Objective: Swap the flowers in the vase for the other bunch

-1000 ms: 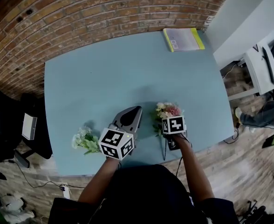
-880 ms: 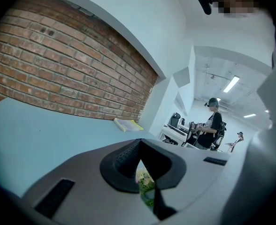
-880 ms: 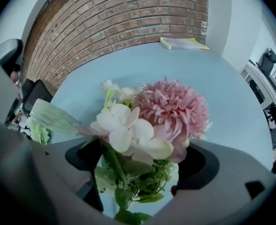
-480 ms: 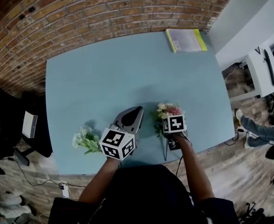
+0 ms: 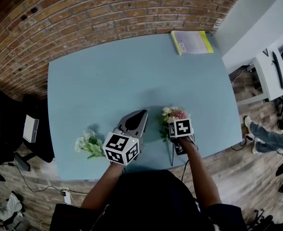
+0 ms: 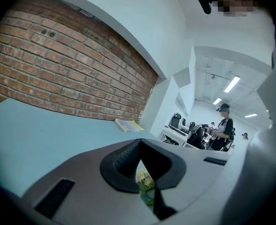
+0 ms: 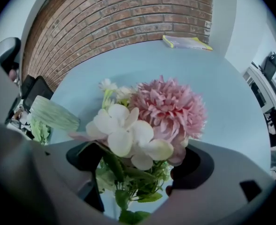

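**Pink-and-white bunch** [image 7: 147, 121]: one large pink bloom with white blossoms and green leaves beneath. It stands upright between the jaws of the right tongs [image 7: 135, 172], over the near right part of the worktop [image 5: 132, 71]. No vase shows under it in any view.

**Right tongs:** jaws set part-way apart, closed round the stems of the pink-and-white bunch. The flower heads rise above the jaws. The right marker cube [image 5: 180, 128] sits just behind the bunch in the head view.

**Left tongs** [image 6: 139, 161]: jaws narrow, with the tips meeting and only a thin wedge-shaped slit below them. Nothing is gripped; a scrap of pale flower and green shows through the slit, beyond the jaws. They are held low over the near middle of the worktop, just left of the pink-and-white bunch, with the left marker cube [image 5: 121, 148] towards the person.

**White-and-green bunch** [image 5: 87, 143]: lies flat on the worktop near its front left edge, beside the left marker cube and apart from both tongs.

**Pale green ribbed object** [image 7: 53, 112]: seen only in the right gripper view, near the white-and-green bunch. Its kind cannot be told.

**Worktop:** light blue.

**Yellow-edged booklet** [image 5: 192, 41]: lies flat at the far right corner of the worktop.

**Brick wall** [image 5: 83, 13]: runs along the far side of the worktop.

**Standing person** [image 6: 222, 132]: seen in the office space beyond, in the left gripper view.
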### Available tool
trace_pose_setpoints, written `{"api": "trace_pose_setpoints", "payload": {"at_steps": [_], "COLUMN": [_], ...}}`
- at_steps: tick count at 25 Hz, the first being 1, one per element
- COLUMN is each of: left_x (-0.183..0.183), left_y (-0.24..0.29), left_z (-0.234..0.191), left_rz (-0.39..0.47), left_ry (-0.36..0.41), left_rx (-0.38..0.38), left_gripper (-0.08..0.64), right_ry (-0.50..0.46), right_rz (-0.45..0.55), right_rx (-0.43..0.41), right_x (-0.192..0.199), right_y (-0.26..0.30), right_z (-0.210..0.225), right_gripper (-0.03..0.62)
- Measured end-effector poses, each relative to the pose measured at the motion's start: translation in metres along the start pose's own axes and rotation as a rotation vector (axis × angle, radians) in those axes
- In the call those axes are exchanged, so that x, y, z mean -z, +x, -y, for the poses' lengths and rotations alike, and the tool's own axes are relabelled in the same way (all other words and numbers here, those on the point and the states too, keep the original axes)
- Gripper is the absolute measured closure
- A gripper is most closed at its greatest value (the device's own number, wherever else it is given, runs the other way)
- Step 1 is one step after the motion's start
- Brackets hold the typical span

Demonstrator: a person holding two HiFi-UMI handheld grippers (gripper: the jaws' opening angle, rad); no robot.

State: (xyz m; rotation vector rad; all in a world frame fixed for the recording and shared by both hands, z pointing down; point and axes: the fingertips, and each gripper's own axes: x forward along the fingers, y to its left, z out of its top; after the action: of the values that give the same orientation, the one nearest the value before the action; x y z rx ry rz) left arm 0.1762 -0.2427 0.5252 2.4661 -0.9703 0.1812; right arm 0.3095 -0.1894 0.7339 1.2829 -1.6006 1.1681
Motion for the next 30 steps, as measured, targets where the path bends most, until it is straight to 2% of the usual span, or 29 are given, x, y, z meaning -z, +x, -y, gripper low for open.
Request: {"api": "trace_pose_setpoints", "payload": {"at_steps": [3,6,30], "left_x": [-0.001,-0.003,-0.008], "left_y": [-0.002,-0.003,-0.017], "left_z": [-0.001,-0.002,0.003], "left_rz": [0.003,0.011,0.036], "left_ry": [0.001,-0.005,-0.005], "left_rx": [-0.003,-0.008,-0.008], "left_gripper": [0.555,0.555,0.555], "right_ry": [0.0,0.003,0.008], "right_rz": [-0.005,-0.001,0.043], "right_rx": [0.003,0.021,0.057], "right_x": [0.0,-0.002,-0.007], "right_y": [-0.001,-0.004,-0.02], "right_z": [0.0,0.002,0.003], "right_gripper": [0.145,0.214,0.333]}}
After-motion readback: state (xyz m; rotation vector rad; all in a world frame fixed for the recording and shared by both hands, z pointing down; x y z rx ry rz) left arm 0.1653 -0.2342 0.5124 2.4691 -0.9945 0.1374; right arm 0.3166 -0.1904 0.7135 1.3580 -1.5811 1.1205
